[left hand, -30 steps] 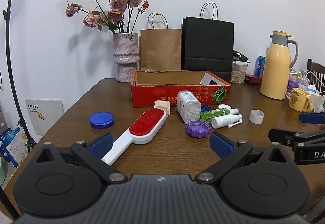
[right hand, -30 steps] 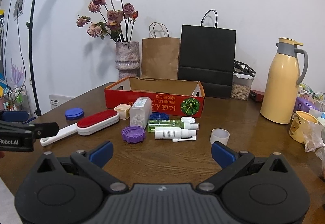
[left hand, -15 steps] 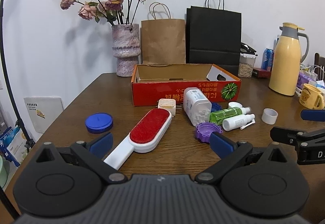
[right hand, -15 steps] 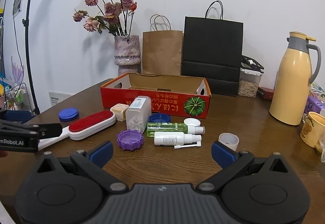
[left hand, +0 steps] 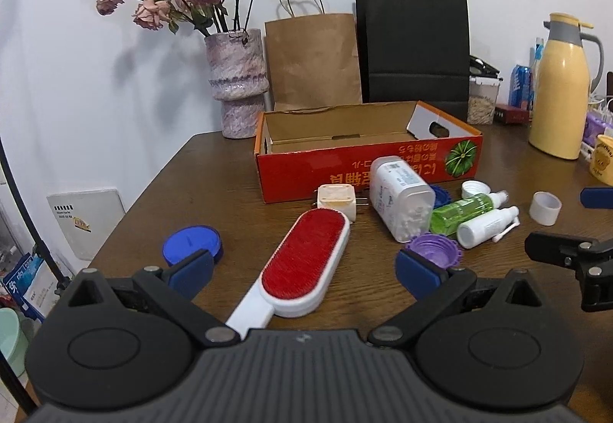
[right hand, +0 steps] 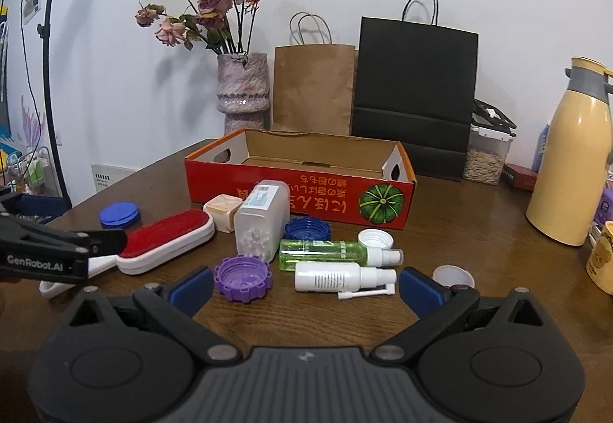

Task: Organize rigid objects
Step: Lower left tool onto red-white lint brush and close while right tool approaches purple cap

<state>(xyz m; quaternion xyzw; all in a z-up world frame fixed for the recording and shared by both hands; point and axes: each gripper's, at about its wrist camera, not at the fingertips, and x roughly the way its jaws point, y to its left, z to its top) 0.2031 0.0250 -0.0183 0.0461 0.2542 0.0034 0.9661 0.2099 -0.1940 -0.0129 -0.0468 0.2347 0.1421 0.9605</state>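
A red-and-white lint brush (left hand: 306, 258) lies flat on the wooden table (left hand: 214, 177), in front of the red cardboard box (left hand: 364, 158), its white handle pointing toward the left gripper (left hand: 302, 268). That gripper's blue-padded fingers (left hand: 189, 268) are spread wide on either side of the brush, holding nothing and touching nothing. The right gripper (right hand: 304, 287) is likewise wide open and empty, its fingers (right hand: 421, 291) low over the table before a white spray bottle (right hand: 341, 277) and a green spray bottle (right hand: 329, 250), both lying on their sides in front of the box. A purple cap (right hand: 243, 277) sits just beside its left finger. A clear container of white pellets (right hand: 262, 223) lies tipped against the front of the box, with a cream cube-shaped plug (right hand: 222, 210) to its left and a dark blue ring lid (right hand: 306, 229) to its right. A blue lid (left hand: 191, 241) rests well left of the box. Behind the box stand a vase of dried roses (right hand: 241, 93), a brown paper bag (right hand: 314, 86) and a black paper bag (right hand: 415, 89). A yellow thermos (right hand: 567, 170) stands to the box's right.
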